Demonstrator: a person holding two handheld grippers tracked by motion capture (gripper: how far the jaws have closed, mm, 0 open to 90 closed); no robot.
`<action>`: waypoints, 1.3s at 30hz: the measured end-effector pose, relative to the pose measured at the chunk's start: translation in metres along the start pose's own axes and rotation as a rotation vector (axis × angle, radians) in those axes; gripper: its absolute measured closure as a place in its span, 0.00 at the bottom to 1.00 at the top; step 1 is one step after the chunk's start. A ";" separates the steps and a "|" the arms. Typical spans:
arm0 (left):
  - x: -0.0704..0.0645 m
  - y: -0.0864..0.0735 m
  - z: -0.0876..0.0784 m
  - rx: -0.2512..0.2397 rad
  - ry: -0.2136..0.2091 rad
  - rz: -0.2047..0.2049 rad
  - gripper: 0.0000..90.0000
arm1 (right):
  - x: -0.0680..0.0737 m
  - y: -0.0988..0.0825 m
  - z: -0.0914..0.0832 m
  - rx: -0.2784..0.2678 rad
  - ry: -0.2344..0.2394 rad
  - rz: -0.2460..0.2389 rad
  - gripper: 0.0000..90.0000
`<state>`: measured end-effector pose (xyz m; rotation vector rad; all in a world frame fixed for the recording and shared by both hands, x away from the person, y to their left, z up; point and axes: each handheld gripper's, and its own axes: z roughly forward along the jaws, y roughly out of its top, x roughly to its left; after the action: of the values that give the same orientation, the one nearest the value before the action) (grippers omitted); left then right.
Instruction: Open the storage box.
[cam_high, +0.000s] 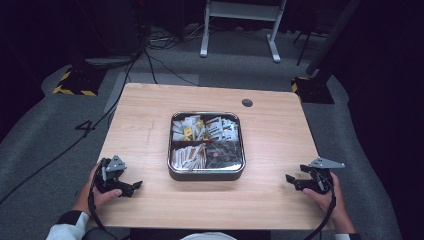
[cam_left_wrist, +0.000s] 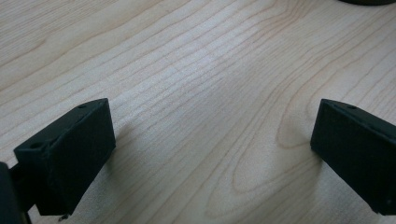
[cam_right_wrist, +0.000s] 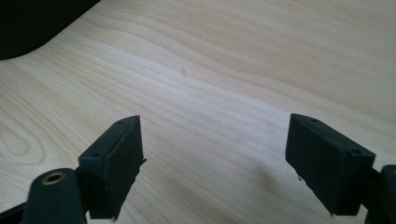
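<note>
A square metal tray (cam_high: 171, 146) with four compartments sits at the middle of the wooden table (cam_high: 270, 150). Its compartments hold several small packets, white, yellow and dark. My left gripper (cam_high: 135, 187) rests low at the table's front left, held in a hand, its jaws wide apart over bare wood (cam_left_wrist: 205, 126). My right gripper (cam_high: 292, 181) rests at the front right, also open, with only wood grain between its jaws (cam_right_wrist: 210, 140). Both grippers point inward toward the tray and stand well apart from it.
A round cable hole (cam_high: 247, 103) sits near the table's far right edge. Beyond the table lie grey carpet, cables (cam_high: 150, 60) and a white stand (cam_high: 240, 25). A dark tray corner (cam_right_wrist: 28, 23) shows at the right gripper view's upper left.
</note>
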<state>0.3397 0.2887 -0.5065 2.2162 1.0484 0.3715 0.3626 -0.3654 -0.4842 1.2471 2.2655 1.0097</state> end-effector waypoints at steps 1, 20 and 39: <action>0.000 0.000 0.000 0.000 0.000 0.000 0.00 | 0.003 0.008 -0.002 0.007 -0.008 -0.036 0.22; 0.000 0.000 0.000 -0.001 0.001 -0.001 0.00 | 0.038 0.077 -0.006 -0.049 0.039 -0.244 0.23; 0.000 0.000 0.000 -0.001 0.002 -0.002 0.00 | 0.082 0.134 0.023 -0.065 0.108 -0.365 0.27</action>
<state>0.3395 0.2886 -0.5065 2.2146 1.0511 0.3727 0.4099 -0.2401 -0.3998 0.7290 2.4022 1.0199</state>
